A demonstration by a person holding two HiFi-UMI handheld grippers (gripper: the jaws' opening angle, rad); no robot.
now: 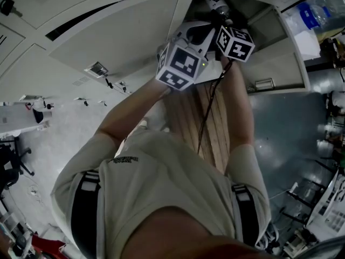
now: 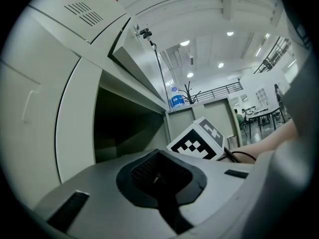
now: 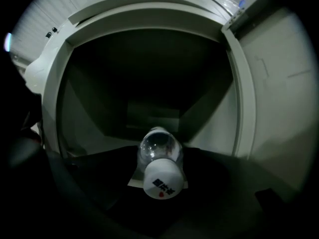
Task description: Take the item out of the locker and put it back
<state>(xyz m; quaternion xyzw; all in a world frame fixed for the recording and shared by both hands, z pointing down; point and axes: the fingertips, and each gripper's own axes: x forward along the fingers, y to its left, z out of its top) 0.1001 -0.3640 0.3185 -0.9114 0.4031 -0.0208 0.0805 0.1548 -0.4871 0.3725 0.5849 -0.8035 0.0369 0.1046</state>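
Bottle (image 3: 158, 151), clear plastic with a white cap (image 3: 162, 183), lies on its side low in the mouth of the open locker (image 3: 239, 123), cap end toward the camera and base toward the dark back wall. Right gripper (image 3: 160, 166) reaches into the opening. Its jaws are spread wide, one on each side of the bottle, and their dark inner faces meet the bottle's sides. It is very dim in there, so how hard they press can't be read. A pale strip of the locker floor (image 3: 133, 182) shows under the cap. Left gripper (image 2: 159, 172) sits just outside the locker, beside the right one, with its jaws closed together along a dark seam and nothing between them. Past its jaws are the right gripper's marker cube (image 2: 197, 144) and the locker's shadowed interior. Head view shows both of the person's arms (image 1: 135, 112) stretched up to the compartment, the two cubes close together. A blue water jug (image 2: 175, 99) stands on top of the lockers, farther off.
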